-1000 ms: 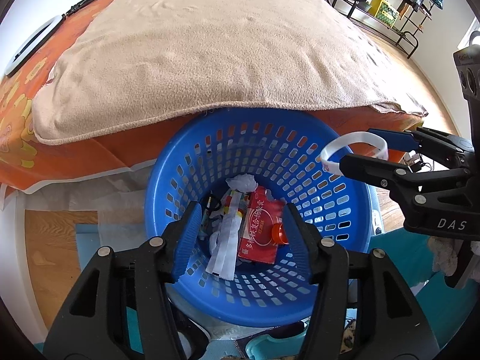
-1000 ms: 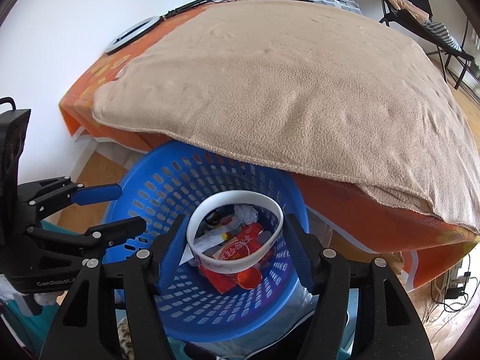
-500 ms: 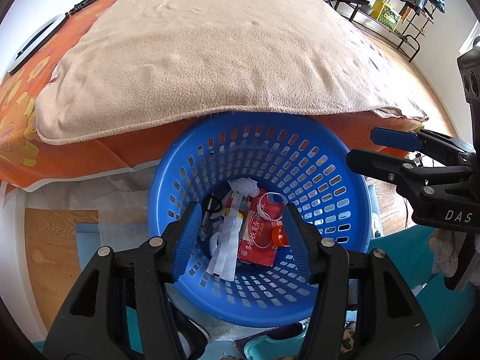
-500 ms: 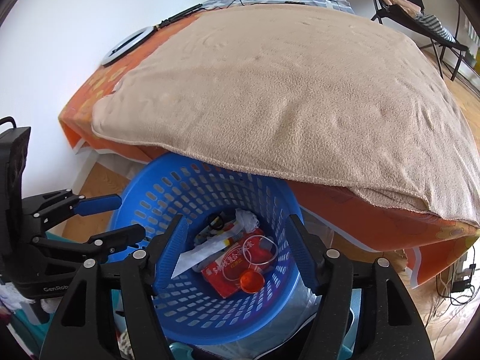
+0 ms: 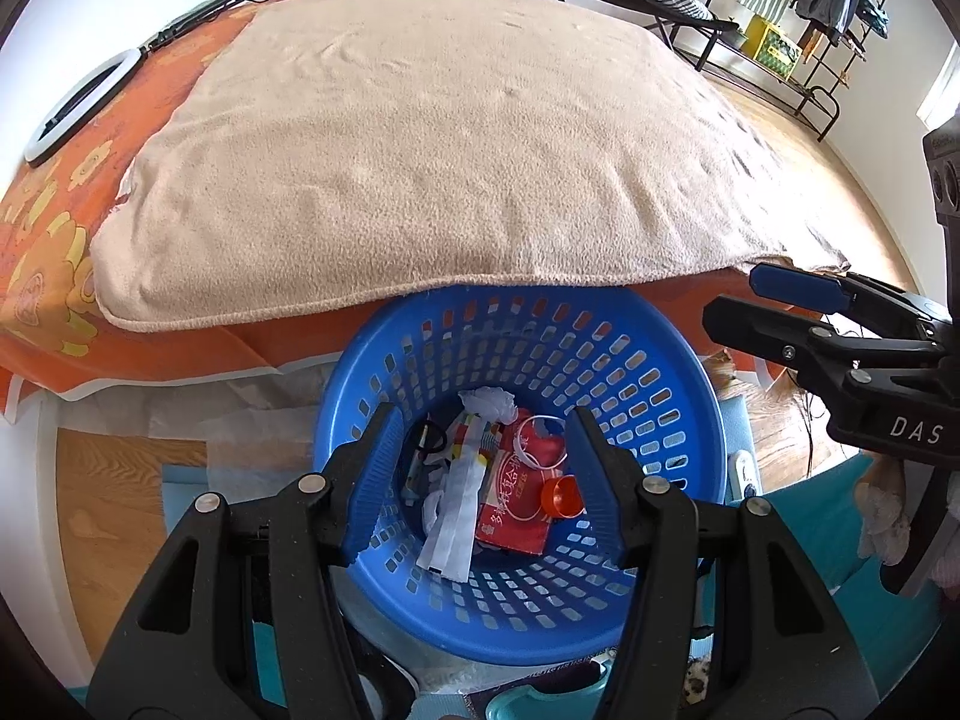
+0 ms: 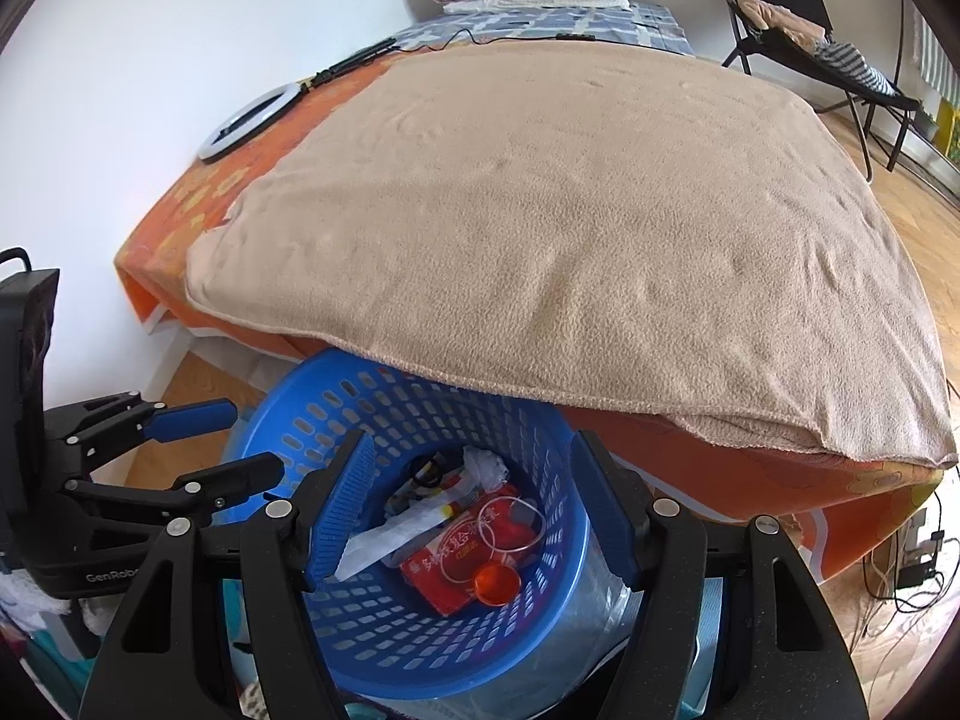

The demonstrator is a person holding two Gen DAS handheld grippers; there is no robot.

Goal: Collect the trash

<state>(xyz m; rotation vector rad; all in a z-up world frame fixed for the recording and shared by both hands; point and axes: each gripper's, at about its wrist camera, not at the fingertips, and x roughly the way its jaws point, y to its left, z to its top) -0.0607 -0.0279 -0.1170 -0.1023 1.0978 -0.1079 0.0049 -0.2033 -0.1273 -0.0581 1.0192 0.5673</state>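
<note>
I hold both tongs, left (image 5: 480, 480) and right (image 6: 474, 510), released and empty above the blue basket (image 5: 678, 420) at lower centre. The white ring (image 6: 510, 525) lies inside on a red packet (image 6: 462, 564): light, thin, probably stiff; grip its rim.

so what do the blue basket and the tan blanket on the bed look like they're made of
The basket looks like moulded plastic: glossy blue, with even rows of punched slots in its wall. The blanket looks like fleece or a similar soft fabric: matte, fuzzy nap, soft creases, a stitched edge hanging over the basket's rim.
</note>
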